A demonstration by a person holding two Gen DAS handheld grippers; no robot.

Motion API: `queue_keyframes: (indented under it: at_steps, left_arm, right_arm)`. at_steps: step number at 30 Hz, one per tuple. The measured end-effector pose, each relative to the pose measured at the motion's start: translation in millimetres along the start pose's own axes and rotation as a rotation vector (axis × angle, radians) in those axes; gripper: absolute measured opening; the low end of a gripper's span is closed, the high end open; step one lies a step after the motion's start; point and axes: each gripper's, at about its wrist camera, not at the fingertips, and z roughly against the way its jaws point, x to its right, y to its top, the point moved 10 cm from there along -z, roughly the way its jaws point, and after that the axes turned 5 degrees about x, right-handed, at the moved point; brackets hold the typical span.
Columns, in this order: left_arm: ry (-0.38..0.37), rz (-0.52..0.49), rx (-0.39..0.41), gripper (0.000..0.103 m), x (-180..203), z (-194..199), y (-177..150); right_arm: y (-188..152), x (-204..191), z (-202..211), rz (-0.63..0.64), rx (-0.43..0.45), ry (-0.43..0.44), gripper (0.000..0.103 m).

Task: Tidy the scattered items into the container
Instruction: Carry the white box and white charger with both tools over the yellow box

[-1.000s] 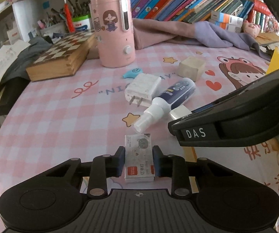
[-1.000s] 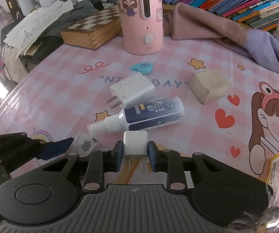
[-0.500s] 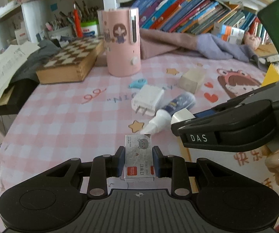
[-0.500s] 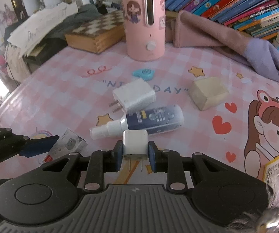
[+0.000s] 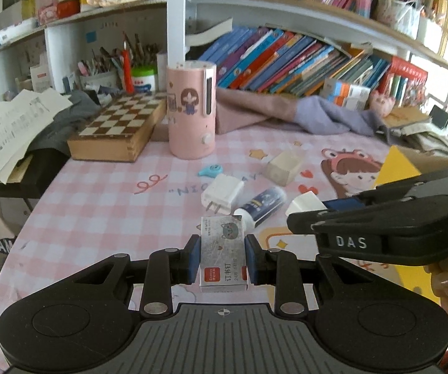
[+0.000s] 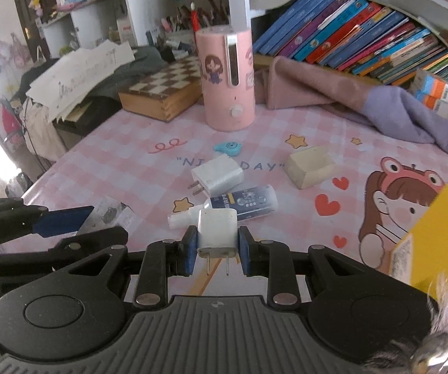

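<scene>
- Pinching a small staple box (image 5: 223, 254) between the blue pads of my left gripper (image 5: 223, 257), I hold it clear above the near edge of the tabletop (image 5: 99, 205), its red-labelled end toward my camera.
- My right gripper (image 6: 216, 249) is pressed onto a small white plug (image 6: 216, 232); its two prongs point back at my camera, and it too is off the cloth.
- From the left wrist view, my right gripper (image 5: 309, 207) reaches in from the right edge, with the small white plug (image 5: 306, 202) at its tip.
- From the right wrist view, my left gripper (image 6: 77, 221) comes in from the left edge, and the staple box (image 6: 110, 215) shows at its blue pads.
- Just beyond my held things, near the middle of the tabletop, a dark blue spray bottle (image 6: 239, 204) lies on its side, nozzle toward the left.
- A bigger white charger (image 6: 217, 174) lies touching or just beside the bottle's far side, prongs toward the left edge.
- A pale block (image 6: 311, 166) sits to the right of the charger, apart from it.
- A small blue clip (image 6: 228, 147) lies farther back, between the charger and a pink canister (image 6: 227, 81) that stands upright near the far edge.
- A wooden chessboard box (image 6: 164, 92) rests at the far left corner.
- A yellow box (image 6: 433, 237) stands at the right edge, near my right gripper; I cannot see into it.
</scene>
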Motion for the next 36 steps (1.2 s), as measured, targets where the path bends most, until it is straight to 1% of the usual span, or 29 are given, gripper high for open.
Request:
queue_keyframes:
  at_steps: [8, 22, 29, 36]
  left_arm:
    - [-0.032, -0.009, 0.046, 0.028, 8, 36, -2]
    - [-0.073, -0.049, 0.079, 0.028, 25, 93, -29]
    - [-0.094, -0.074, 0.093, 0.028, 36, 125, -47]
    - [-0.128, -0.088, 0.079, 0.028, 46, 148, -69]
  right_arm:
    - [-10, -9, 41, -0.009, 0.04, -0.014, 0.025]
    - [-48, -30, 94, -0.053, 0.073, -0.041, 0.025]
    - [-73, -42, 126, -0.072, 0.093, -0.058, 0.025]
    - [-103, -51, 155, -0.1, 0.097, -0.085, 0.025]
